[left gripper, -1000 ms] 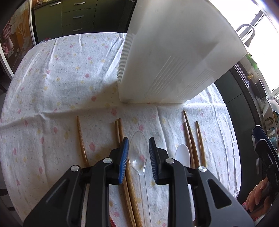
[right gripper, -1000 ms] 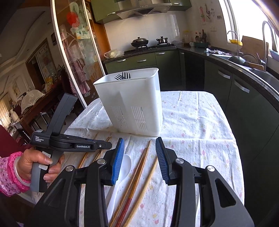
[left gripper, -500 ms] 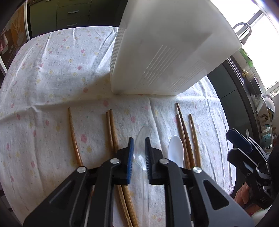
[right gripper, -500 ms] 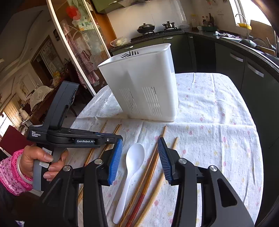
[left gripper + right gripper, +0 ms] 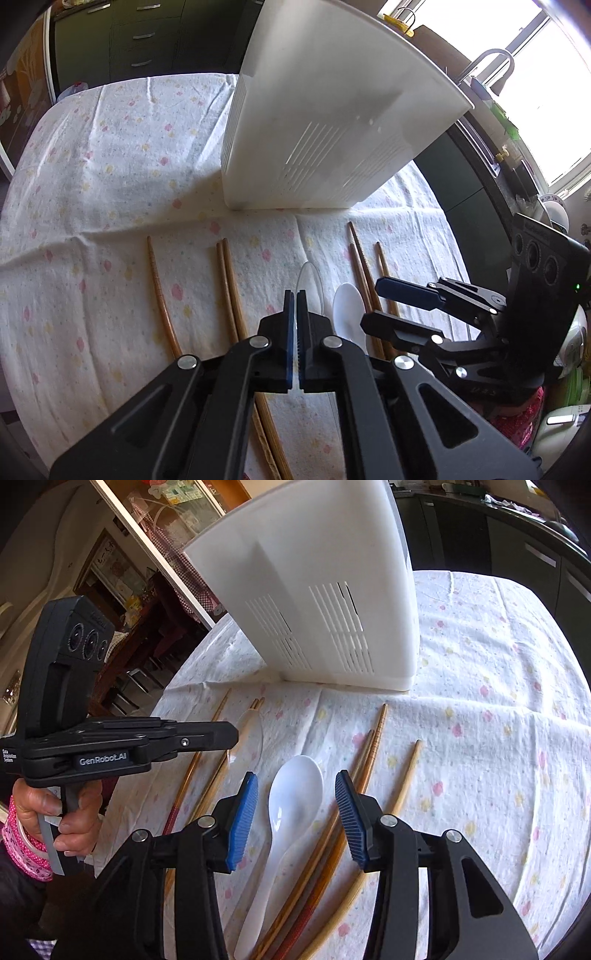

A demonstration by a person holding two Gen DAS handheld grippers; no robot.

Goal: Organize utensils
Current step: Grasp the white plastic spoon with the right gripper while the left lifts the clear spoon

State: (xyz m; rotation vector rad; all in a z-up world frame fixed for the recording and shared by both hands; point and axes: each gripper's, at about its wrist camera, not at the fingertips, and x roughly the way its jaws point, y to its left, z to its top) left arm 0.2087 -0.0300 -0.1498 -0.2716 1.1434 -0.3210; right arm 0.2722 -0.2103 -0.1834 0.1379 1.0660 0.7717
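My left gripper (image 5: 296,295) is shut on the handle of a clear plastic spoon (image 5: 309,282), whose bowl sticks out ahead of the fingertips; the spoon also shows in the right wrist view (image 5: 248,734). My right gripper (image 5: 295,786) is open, its blue pads on either side of a white plastic spoon (image 5: 291,808) lying on the tablecloth; that spoon also shows in the left wrist view (image 5: 347,310). Wooden chopsticks lie left (image 5: 159,288), middle (image 5: 229,288) and right (image 5: 369,764) of the spoons. A tall white slotted utensil holder (image 5: 325,122) stands behind them.
The round table has a flowered white cloth (image 5: 92,166). Dark green kitchen cabinets (image 5: 140,40) stand behind it, with a sink counter and window at the right. In the right wrist view, chairs (image 5: 133,672) stand beyond the table's left edge.
My left gripper closed on the clear spoon's handle. My right gripper moved forward and down, bringing its open pads either side of the white spoon.
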